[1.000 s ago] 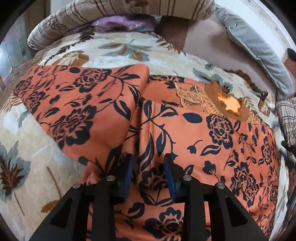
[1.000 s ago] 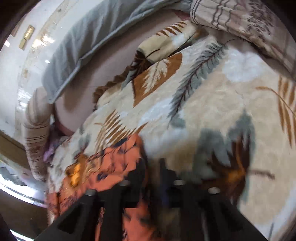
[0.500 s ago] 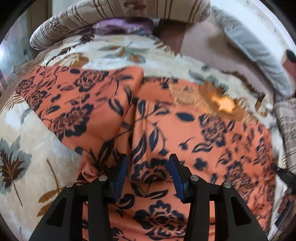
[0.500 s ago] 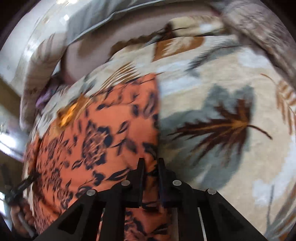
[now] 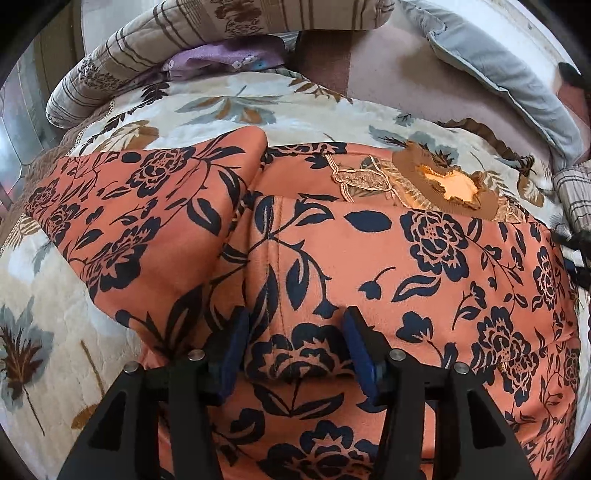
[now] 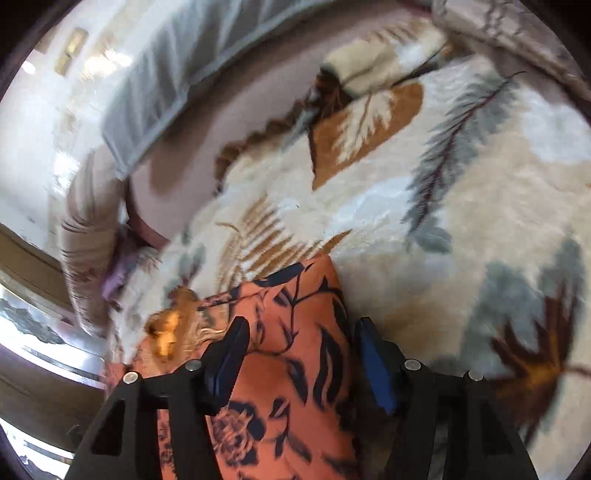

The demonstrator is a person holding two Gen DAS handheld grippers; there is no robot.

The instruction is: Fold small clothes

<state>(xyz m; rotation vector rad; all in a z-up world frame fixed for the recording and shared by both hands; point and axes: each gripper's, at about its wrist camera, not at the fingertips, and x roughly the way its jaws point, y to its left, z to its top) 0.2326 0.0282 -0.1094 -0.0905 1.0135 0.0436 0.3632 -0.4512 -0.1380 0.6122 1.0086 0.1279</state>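
An orange garment (image 5: 424, 266) printed with dark blue roses and leaves lies spread across the leaf-patterned cream blanket (image 5: 221, 103) on the bed. Its embroidered neckline (image 5: 424, 181) points toward the far edge, where a striped pillow (image 5: 221, 22), a grey pillow (image 5: 498, 66) and a bit of purple cloth (image 5: 229, 59) are heaped. One orange panel (image 5: 147, 221) lies off to the left, meeting the body along a creased seam. The left gripper (image 5: 295, 332) tilts steeply down over the near part of the garment. Its jaws have just been opening and now stand released, with a soft ridge of the printed fabric bulging between the blue pads (image 5: 236, 339); whether the pads touch it I cannot tell. The right wrist view is smeared by motion. There the right gripper (image 6: 299, 350) also angles downward at the garment's (image 6: 295, 332) right edge, beside bare blanket (image 6: 461, 184). Its jaws have just been opening and stand apart, unclenched, with the garment's upper corner lying between the pads (image 6: 373, 362).
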